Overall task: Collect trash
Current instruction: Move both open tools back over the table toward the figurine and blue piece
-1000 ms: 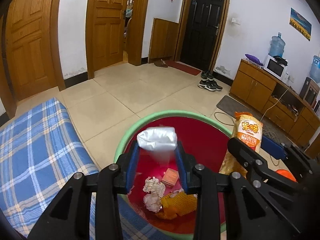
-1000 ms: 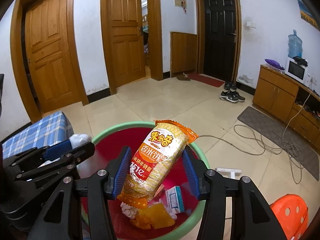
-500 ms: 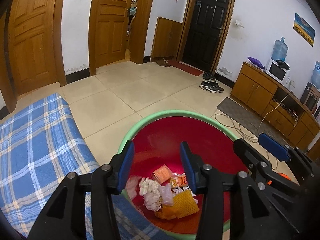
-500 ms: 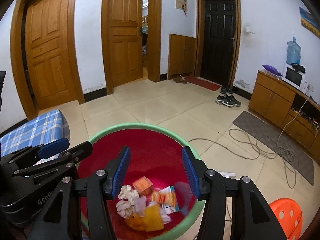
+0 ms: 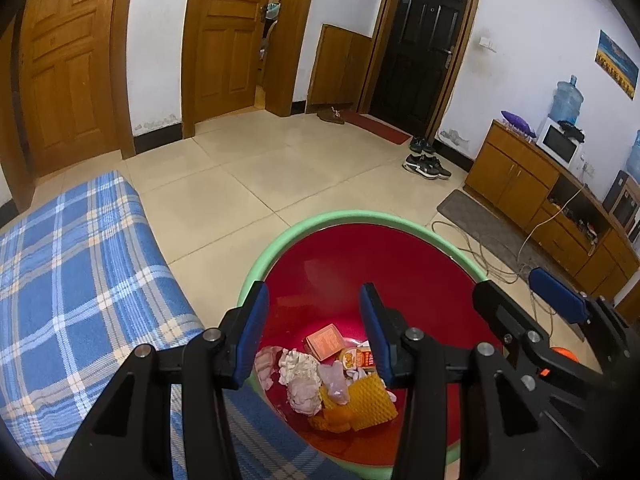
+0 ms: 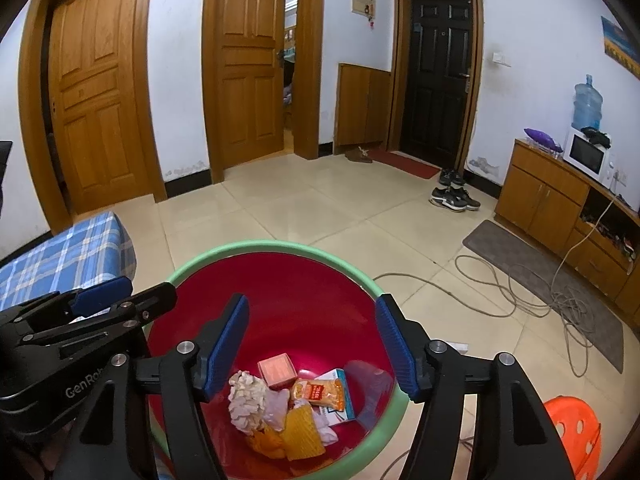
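Note:
A red bin with a green rim (image 5: 352,216) (image 6: 276,246) stands on the floor below both grippers. At its bottom lies trash: crumpled tissues (image 5: 298,366) (image 6: 246,396), a small pink box (image 5: 324,340) (image 6: 277,369), a yellow snack bag (image 5: 370,400) (image 6: 302,430) and a blue-and-white carton (image 6: 340,394). My left gripper (image 5: 314,332) hangs open over the bin with nothing between its fingers. My right gripper (image 6: 312,344) is over the bin too, its jaws opening and empty. Each gripper shows at the edge of the other's view.
A blue plaid cushion (image 5: 76,280) lies left of the bin. Loose cables (image 6: 520,292) and a grey mat (image 6: 532,280) cover the floor to the right. An orange stool (image 6: 574,432) stands at the lower right. Shoes (image 6: 452,198) sit by the black door, and a wooden cabinet (image 6: 552,200) lines the right wall.
A second ago the left gripper held a silvery wrapper and the right one a yellow snack bag. Both were let go and now lie in the bin; both grippers stand wider.

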A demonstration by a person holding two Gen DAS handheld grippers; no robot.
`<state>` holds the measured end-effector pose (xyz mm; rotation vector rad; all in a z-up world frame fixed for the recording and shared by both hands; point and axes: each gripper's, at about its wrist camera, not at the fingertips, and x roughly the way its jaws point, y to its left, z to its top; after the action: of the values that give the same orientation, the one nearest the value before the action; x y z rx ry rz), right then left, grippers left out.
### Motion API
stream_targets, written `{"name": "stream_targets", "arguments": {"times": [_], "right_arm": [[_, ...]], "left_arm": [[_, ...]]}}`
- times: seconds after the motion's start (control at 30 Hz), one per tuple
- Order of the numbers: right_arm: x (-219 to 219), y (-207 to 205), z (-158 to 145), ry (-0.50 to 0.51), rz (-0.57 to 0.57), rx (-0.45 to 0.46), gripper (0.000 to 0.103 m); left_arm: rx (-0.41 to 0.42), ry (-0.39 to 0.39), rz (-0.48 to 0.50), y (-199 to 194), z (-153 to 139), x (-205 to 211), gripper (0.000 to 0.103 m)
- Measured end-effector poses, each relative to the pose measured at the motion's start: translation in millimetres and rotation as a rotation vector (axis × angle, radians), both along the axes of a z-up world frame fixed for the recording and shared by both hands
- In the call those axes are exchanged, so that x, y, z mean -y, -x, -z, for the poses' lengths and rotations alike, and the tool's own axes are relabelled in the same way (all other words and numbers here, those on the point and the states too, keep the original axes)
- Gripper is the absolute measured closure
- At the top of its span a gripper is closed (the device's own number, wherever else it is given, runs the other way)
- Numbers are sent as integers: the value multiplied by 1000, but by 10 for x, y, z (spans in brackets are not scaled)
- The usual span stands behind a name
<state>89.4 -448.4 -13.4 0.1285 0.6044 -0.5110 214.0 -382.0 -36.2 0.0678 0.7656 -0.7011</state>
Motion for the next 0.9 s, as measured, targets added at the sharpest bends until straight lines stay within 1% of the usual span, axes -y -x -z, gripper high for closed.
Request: {"name": "stream_targets", "arguments": {"times": [0.07, 0.1, 0.2, 0.37, 0.43, 0.53, 0.67, 0.9], "right_arm": [[-15, -6, -13, -1, 2, -3, 36], [-17, 17, -32, -1, 1, -1, 36], [-36, 97, -89, -9, -6, -2, 36], [-171, 260, -202, 0, -33, -7, 36], [-226, 390, -230, -11, -34, -3, 36], [-277, 552, -247, -36, -30, 4, 36], [-390, 801, -282, -45, -34, 1, 36], [-571, 1138, -411, -45, -45, 15, 36]], "left_arm": [[32, -24, 2, 57, -18, 26, 57], [35, -32, 0, 81, -25, 23, 57], [-13, -30, -2, 129, -64, -24, 57], [49, -78, -14, 414, -229, -128, 56], [62, -80, -17, 574, -253, -208, 55], [99, -106, -30, 762, -251, -318, 55], [77, -102, -52, 911, -245, -533, 55], [87, -101, -89, 1297, -296, -931, 55]]}}
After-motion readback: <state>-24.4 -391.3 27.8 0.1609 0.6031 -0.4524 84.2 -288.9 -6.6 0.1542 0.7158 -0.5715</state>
